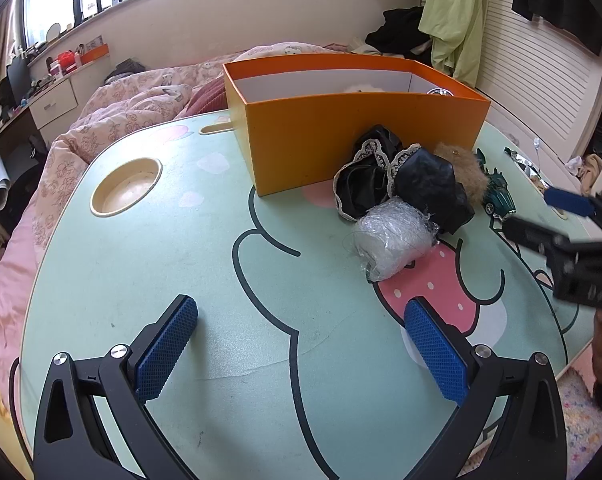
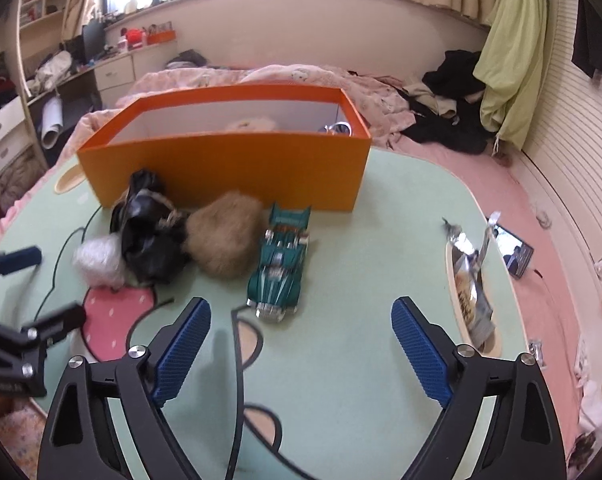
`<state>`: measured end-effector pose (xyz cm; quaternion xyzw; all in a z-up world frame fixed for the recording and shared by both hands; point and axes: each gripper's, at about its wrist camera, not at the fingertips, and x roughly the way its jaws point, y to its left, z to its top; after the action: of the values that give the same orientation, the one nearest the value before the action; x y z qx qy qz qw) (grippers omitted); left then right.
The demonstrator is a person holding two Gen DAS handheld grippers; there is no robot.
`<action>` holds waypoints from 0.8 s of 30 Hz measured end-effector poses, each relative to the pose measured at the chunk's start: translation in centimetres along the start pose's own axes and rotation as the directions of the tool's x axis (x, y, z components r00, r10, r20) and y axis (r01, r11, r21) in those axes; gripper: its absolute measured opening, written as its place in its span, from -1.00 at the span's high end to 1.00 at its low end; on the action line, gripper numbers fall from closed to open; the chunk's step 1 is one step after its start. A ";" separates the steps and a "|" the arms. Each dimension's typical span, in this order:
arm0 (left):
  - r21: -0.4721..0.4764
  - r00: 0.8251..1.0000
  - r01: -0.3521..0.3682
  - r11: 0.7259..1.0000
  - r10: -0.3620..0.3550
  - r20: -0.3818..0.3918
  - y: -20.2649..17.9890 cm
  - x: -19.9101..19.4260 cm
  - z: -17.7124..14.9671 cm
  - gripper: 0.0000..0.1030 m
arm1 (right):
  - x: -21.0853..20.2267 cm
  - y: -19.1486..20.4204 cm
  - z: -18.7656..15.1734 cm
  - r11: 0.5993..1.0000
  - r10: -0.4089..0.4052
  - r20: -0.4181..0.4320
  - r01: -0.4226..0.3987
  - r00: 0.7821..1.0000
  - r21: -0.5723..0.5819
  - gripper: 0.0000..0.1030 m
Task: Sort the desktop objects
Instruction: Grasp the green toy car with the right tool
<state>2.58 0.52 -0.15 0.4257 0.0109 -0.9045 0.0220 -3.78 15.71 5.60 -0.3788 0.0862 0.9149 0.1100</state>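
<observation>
Both hand-held grippers, left (image 1: pixel 301 344) and right (image 2: pixel 301 344), gaped wide, empty, over mint cartoon-printed worktop (image 1: pixel 141 264). Teal toy car (image 2: pixel 279 270), tan fur pompom (image 2: pixel 225 240), black lace-trimmed pouch (image 2: pixel 149 236), clear crumpled plastic wad (image 1: pixel 393 240) sat before orange cardboard box (image 2: pixel 237 168).

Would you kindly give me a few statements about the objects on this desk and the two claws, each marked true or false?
1. The green toy car is inside the orange box. False: it stands on the table in front of the box.
2. The left claw is open and holds nothing. True.
3. The brown fur ball lies between the black lace-trimmed item and the car. True.
4. The right claw grips the clear plastic bundle. False: it is open and empty.
5. The box has a lid on. False: its top is open.
</observation>
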 end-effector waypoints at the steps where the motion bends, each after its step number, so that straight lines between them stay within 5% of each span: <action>1: 0.000 1.000 0.000 1.000 0.000 0.000 0.0 0.0 0.0 -1.00 | 0.3 -0.1 0.4 1.000 -0.002 -0.002 0.002 1.000 -0.001 -0.56; 5: 0.000 1.000 0.000 1.000 0.000 0.000 0.1 0.0 0.0 -1.00 | 2.6 -0.2 1.4 1.000 -0.007 -0.060 0.006 0.998 -0.005 -0.30; 8: 0.001 1.000 0.000 1.000 0.000 0.001 0.1 0.0 -0.1 -1.00 | 2.5 -0.6 1.0 0.997 0.076 -0.053 -0.075 0.996 0.033 0.45; 20: 0.002 1.000 0.000 1.000 0.000 0.002 -0.1 0.0 -0.1 -1.00 | -2.8 -0.3 -5.5 0.993 0.114 0.029 -0.114 0.993 0.011 0.46; 24: 0.002 1.000 0.001 1.000 -0.001 0.002 -0.1 0.0 -0.1 -1.00 | -3.0 -1.0 -5.6 0.992 0.110 0.064 -0.113 0.992 0.051 0.12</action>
<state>2.66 0.65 -0.16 0.4248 0.0103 -0.9050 0.0212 2.30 14.97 3.74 -0.3420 0.1288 0.9281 0.0717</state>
